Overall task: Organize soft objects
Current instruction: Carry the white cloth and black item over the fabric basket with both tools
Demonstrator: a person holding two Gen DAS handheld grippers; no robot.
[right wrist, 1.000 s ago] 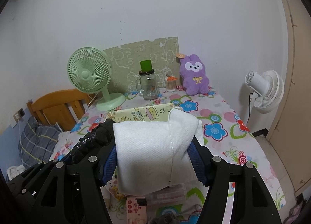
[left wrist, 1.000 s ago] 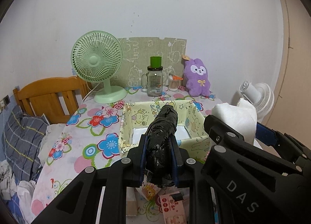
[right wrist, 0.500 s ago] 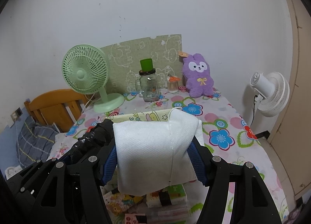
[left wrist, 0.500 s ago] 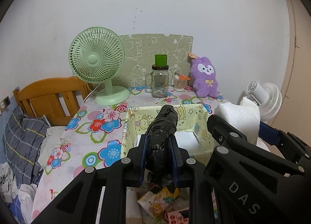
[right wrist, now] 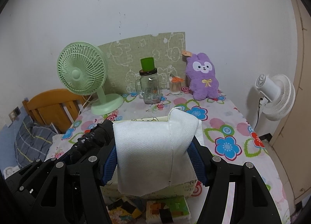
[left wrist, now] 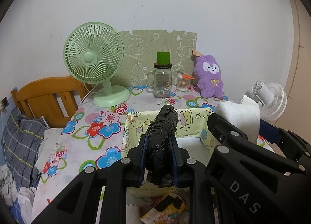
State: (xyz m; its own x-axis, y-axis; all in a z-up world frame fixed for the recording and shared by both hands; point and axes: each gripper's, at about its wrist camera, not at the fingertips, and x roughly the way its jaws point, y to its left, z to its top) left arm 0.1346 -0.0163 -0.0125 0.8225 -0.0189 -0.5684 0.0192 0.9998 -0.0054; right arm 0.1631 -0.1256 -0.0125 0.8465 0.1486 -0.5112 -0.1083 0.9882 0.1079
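Note:
My left gripper point(left wrist: 157, 157) is shut on a black crinkled roll point(left wrist: 162, 132) and holds it over the near edge of a yellow cartoon-print fabric box point(left wrist: 189, 124). The roll also shows in the right wrist view point(right wrist: 91, 142). My right gripper point(right wrist: 153, 162) is shut on a white soft tissue pack point(right wrist: 153, 152), held above the same box point(right wrist: 186, 187). In the left wrist view the pack point(left wrist: 241, 115) is at the right. Something white lies inside the box point(left wrist: 189, 143).
On the flowered table point(right wrist: 229, 126) stand a green fan point(left wrist: 95, 64), a glass jar with a green lid point(left wrist: 162, 80), a cotton-swab cup point(left wrist: 183, 83) and a purple plush rabbit point(right wrist: 203, 76). Small printed packets point(right wrist: 167, 210) lie near me. A white floor fan point(right wrist: 276, 95) stands at the right, a wooden headboard point(left wrist: 48, 97) at the left.
Both grippers have moved forward and a little up over the table with their loads. The box and the back objects look closer and larger. Neither grip has changed.

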